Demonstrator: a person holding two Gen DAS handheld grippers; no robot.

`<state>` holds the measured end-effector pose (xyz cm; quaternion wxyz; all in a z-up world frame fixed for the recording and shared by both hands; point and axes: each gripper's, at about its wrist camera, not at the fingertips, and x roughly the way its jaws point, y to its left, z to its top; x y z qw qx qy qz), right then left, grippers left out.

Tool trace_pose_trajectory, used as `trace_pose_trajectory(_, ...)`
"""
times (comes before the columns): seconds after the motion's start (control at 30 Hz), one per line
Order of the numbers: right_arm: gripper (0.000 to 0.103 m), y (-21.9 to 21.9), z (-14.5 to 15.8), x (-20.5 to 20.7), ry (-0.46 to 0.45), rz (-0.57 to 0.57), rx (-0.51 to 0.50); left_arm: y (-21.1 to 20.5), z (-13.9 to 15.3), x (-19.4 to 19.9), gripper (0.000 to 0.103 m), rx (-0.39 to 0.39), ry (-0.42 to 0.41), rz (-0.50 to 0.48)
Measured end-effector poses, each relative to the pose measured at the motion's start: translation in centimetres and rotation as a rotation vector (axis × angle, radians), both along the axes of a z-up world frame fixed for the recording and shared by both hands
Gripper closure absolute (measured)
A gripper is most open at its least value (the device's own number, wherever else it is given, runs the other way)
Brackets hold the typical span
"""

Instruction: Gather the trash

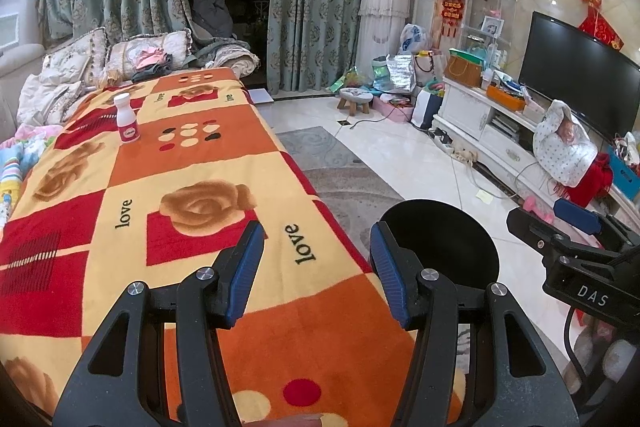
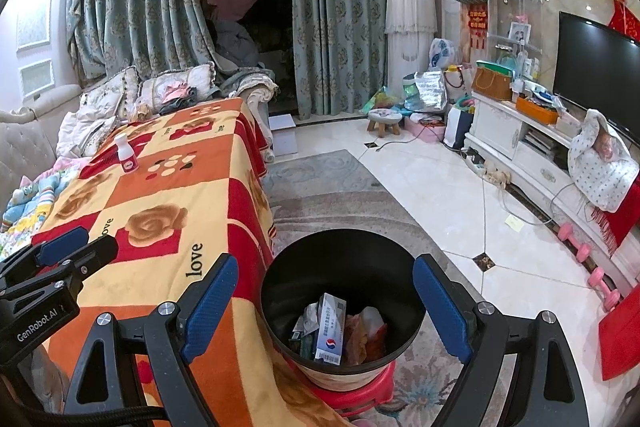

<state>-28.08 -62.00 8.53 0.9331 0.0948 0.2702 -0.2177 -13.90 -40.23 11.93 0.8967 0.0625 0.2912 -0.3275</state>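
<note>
A small white bottle with a pink label [image 1: 127, 119] stands upright on the far part of the blanket-covered table [image 1: 192, 163]; it also shows in the right wrist view [image 2: 126, 153]. A black trash bin [image 2: 342, 297] stands on a red stool beside the table and holds a white and blue box [image 2: 331, 331] and wrappers; its rim shows in the left wrist view [image 1: 444, 243]. My left gripper [image 1: 318, 275] is open and empty over the table's near end. My right gripper [image 2: 326, 311] is open and empty above the bin.
A grey rug [image 2: 320, 187] and shiny tile floor [image 2: 440, 195] lie right of the table. A white TV cabinet [image 2: 520, 143] with a TV [image 2: 596, 67] lines the right wall. Pink dumbbells [image 2: 592, 267], a small stool [image 2: 384, 121] and bags stand beyond. A sofa with cushions [image 2: 112, 103] is left.
</note>
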Motion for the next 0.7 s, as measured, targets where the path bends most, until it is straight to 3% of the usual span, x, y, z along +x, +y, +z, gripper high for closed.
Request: trace_pose_trajectory(0.7,0.015,0.14,-0.53,0.39,0.007,0.006,0.008,-0.05,-0.05,0.21,0.049,0.005,0.007,0.005)
